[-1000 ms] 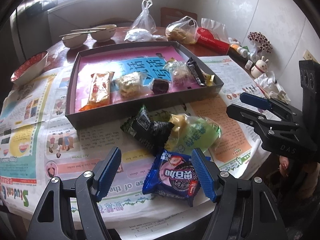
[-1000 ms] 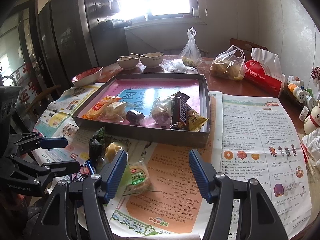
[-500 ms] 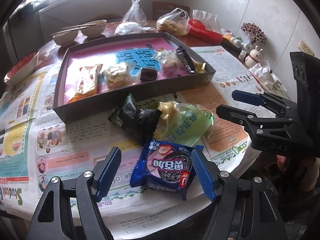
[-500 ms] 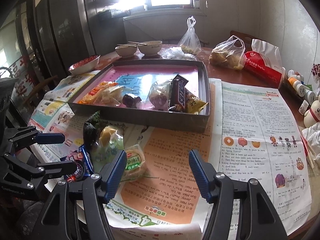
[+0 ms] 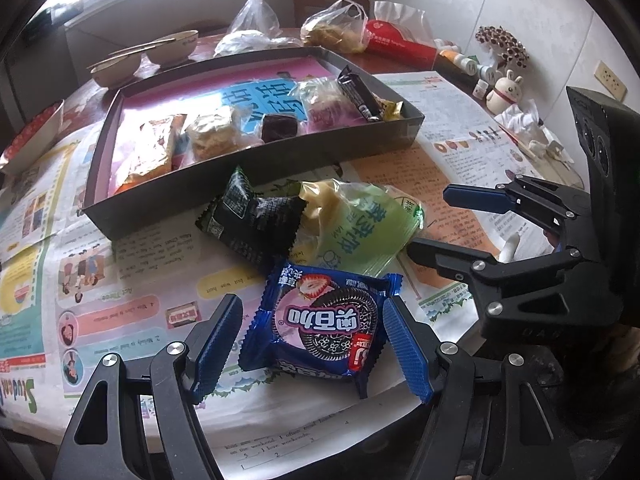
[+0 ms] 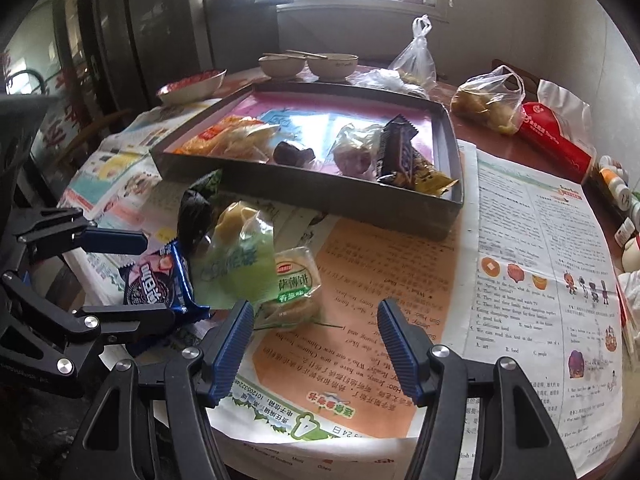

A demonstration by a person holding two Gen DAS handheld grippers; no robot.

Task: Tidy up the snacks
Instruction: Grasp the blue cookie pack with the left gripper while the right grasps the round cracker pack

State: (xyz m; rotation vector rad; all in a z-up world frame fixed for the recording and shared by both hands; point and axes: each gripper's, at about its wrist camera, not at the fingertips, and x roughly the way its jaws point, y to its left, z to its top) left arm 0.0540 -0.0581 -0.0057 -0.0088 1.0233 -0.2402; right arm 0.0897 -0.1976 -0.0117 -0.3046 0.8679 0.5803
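Note:
A blue cookie packet (image 5: pixel 324 326) lies on the newspaper between the open fingers of my left gripper (image 5: pixel 312 340); it also shows in the right wrist view (image 6: pixel 158 278). Behind it lie a black packet (image 5: pixel 252 220) and a green bag (image 5: pixel 360 228). A small biscuit packet (image 6: pixel 292 284) lies just ahead of my open, empty right gripper (image 6: pixel 316 336). The dark tray (image 5: pixel 256 160) holds several snacks, among them a chocolate bar (image 5: pixel 356 94). The right gripper shows at the right of the left wrist view (image 5: pixel 452 220).
The round table is covered with newspaper (image 6: pixel 540 260). Behind the tray stand two bowls with chopsticks (image 5: pixel 160 52), plastic bags (image 5: pixel 336 28) and a red tissue pack (image 6: pixel 556 136). A red bowl (image 6: pixel 192 84) sits at the left. Small bottles and a rabbit figure (image 5: pixel 504 92) stand at the right.
My left gripper has moved forward and down, so the blue cookie packet now lies between its fingers. My right gripper has come closer to the biscuit packet.

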